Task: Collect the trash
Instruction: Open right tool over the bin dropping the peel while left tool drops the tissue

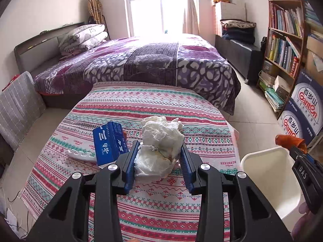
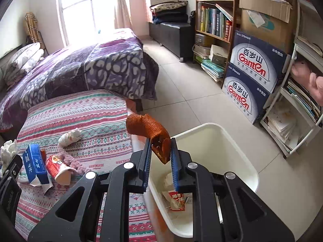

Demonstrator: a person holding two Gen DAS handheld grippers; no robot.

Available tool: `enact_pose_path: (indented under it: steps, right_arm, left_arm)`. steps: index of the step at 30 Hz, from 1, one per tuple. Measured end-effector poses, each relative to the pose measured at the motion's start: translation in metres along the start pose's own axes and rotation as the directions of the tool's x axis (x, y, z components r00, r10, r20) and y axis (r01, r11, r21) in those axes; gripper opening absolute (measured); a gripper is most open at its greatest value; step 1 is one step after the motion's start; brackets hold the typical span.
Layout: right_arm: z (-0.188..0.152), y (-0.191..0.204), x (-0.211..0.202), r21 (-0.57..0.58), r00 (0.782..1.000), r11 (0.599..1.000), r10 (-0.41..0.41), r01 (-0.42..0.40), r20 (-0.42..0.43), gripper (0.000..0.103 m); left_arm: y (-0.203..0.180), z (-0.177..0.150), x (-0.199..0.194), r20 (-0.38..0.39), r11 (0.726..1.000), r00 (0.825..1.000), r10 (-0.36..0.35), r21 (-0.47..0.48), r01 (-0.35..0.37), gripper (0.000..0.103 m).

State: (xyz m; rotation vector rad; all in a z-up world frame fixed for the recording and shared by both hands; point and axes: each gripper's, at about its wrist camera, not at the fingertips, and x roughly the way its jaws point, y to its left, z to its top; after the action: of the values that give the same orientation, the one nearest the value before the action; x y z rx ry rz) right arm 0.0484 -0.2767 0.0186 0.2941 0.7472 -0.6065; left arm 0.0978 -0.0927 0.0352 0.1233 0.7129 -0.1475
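Risk, right side: the curled orange-brown strip of peel (image 2: 148, 128) is pinched only at its near end, and most of it leans out toward 11 o'clock, over the gap between bench and bin. A release from here could, in my judgement, drop it on the rim or the tiled floor (image 2: 181, 92).
Risk, left side: the crumpled white tissue wad (image 1: 161, 141) is soft and bulges above the pads; a loose grip could let a fold slip free on the way across.
Risk, clutter: the blue rectangular carton (image 1: 110, 143) stands just beside the left tool at 10 o'clock and could be knocked.
Left tool (image 1: 159, 157): narrow, pads pressed into both sides of the wad; pitched downward over the bench.
Right tool (image 2: 160, 151): narrow, clamped on the peel; pitched downward, tips above the near rim of the bin.
Bin: a white rectangular plastic tub (image 2: 238, 141) on the floor, at 3 o'clock of the bench; a red-and-white wrapper (image 2: 177, 200) lies inside.
Bench: a surface under a striped red, teal and white cloth (image 1: 141, 100).
Left to collect: the carton, a red paper cup (image 2: 57, 168) on its side, a smaller white paper ball (image 2: 69, 137).
Person: not clearly visible.
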Motion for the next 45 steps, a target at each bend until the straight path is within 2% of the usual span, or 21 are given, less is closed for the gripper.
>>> enact_pose_path:
  steps: [6,7,11,15,17,19,24,31,34,36,38,45]
  right_arm:
    - [0.002,-0.037,0.005,0.087,0.998,0.995,-0.045,0.048,-0.031,0.021]
    - [0.003,-0.042,0.004,0.095,0.998,0.994,-0.058,0.06,-0.028,0.025]
    - [0.003,-0.064,0.0,0.141,0.994,0.984,-0.105,0.105,-0.006,0.051]
    - [0.005,-0.087,-0.002,0.192,0.991,0.973,-0.133,0.13,0.003,0.067]
    - [0.005,-0.098,-0.004,0.22,0.989,0.965,-0.15,0.145,0.009,0.081]
    - [0.005,-0.107,-0.007,0.245,0.984,0.955,-0.175,0.165,0.02,0.086]
    - [0.006,-0.126,-0.007,0.284,0.973,0.933,-0.232,0.221,0.007,0.09]
    - [0.002,-0.157,-0.001,0.374,0.972,0.898,-0.23,0.232,-0.049,0.09]
    - [0.001,-0.163,-0.001,0.386,0.971,0.892,-0.231,0.233,-0.053,0.09]
    - [0.0,-0.164,-0.002,0.387,0.971,0.891,-0.234,0.235,-0.052,0.091]
    - [0.0,-0.166,-0.002,0.392,0.97,0.888,-0.239,0.239,-0.05,0.092]
    - [-0.001,-0.172,0.0,0.422,0.969,0.873,-0.237,0.244,-0.07,0.094]
  left_arm:
    - [-0.028,-0.002,0.0,-0.004,0.999,0.999,-0.042,0.033,0.042,0.039]
    - [-0.033,-0.002,0.0,-0.004,0.998,0.999,-0.048,0.039,0.048,0.039]
    - [-0.054,-0.004,-0.001,-0.004,0.996,0.998,-0.068,0.065,0.068,0.039]
    - [-0.073,-0.006,-0.002,-0.008,0.992,0.996,-0.088,0.091,0.088,0.039]
    - [-0.081,-0.007,-0.002,-0.01,0.99,0.995,-0.098,0.103,0.098,0.039]
    - [-0.089,-0.008,-0.002,-0.012,0.988,0.994,-0.107,0.114,0.108,0.039]
    - [-0.107,-0.01,-0.003,-0.031,0.98,0.988,-0.149,0.131,0.152,0.039]
    - [-0.129,-0.012,-0.007,-0.063,0.964,0.974,-0.217,0.144,0.224,0.04]
    - [-0.138,-0.012,-0.008,-0.086,0.947,0.958,-0.274,0.151,0.284,0.042]
    - [-0.143,-0.013,-0.01,-0.109,0.931,0.941,-0.319,0.148,0.333,0.048]
    - [-0.147,-0.015,-0.011,-0.12,0.921,0.931,-0.345,0.147,0.36,0.062]
    - [-0.145,-0.016,-0.009,-0.131,0.923,0.933,-0.335,0.151,0.353,0.069]
